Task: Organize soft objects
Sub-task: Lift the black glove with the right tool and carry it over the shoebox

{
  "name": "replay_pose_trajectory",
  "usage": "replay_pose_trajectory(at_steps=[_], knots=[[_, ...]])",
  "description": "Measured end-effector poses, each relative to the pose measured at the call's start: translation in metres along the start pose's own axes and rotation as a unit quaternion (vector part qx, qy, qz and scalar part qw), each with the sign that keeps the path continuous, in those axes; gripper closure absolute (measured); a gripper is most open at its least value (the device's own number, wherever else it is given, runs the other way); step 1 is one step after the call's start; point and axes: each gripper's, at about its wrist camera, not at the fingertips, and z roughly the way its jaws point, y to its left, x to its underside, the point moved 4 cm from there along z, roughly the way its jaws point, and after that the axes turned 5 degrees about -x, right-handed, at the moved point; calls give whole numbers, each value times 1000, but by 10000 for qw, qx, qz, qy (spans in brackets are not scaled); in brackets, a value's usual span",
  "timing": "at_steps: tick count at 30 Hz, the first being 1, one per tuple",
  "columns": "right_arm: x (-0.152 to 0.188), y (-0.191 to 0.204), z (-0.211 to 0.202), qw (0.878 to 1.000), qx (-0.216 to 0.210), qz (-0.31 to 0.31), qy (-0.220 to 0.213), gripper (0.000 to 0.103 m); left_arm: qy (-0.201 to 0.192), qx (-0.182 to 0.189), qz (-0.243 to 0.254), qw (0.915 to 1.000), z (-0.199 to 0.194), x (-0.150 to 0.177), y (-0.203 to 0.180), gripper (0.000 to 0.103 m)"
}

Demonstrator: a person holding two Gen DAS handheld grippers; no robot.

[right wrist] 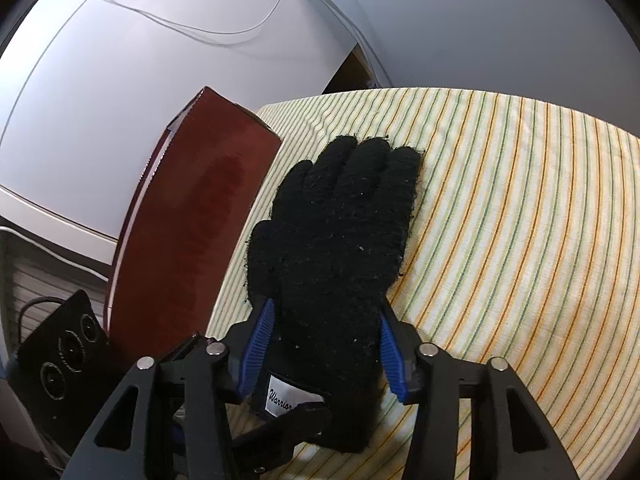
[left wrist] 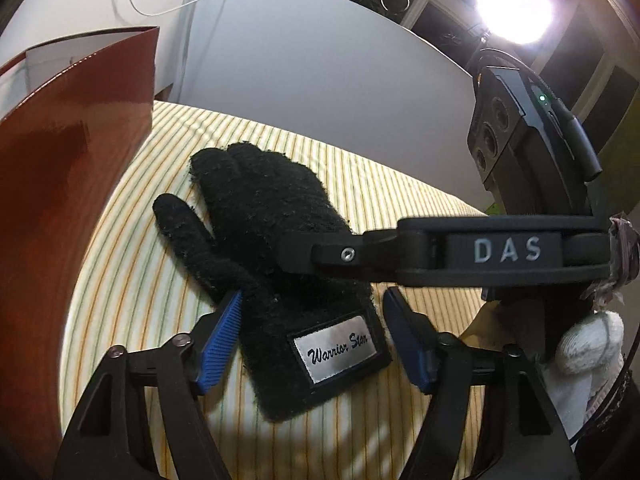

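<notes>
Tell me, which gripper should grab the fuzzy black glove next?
Probably the left gripper. Its open blue pads already straddle the cuff of the fuzzy black knit glove on the striped cloth. The right gripper also brackets it, open, reaching in across it.

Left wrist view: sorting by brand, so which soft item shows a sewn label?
The black glove on the striped cloth: its cuff bears a Warrior Star label. The white knit item at the right edge shows none.

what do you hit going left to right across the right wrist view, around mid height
white table → dark red box → black glove → striped cloth
</notes>
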Motion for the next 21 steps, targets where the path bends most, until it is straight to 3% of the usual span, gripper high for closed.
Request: replay_pose_trajectory(at_steps=[3, 8, 21], knots=[[1, 2, 0, 10000, -17, -24, 0, 72, -21, 52, 12, 10000, 2, -2, -2, 44], [6, 9, 1, 9999, -88, -78, 43, 76, -47, 85, 72, 9999, 3, -1, -6, 45], [19, 33, -22, 9993, -122, -313, -147, 77, -335, 185, 215, 9990, -28, -3, -14, 45]])
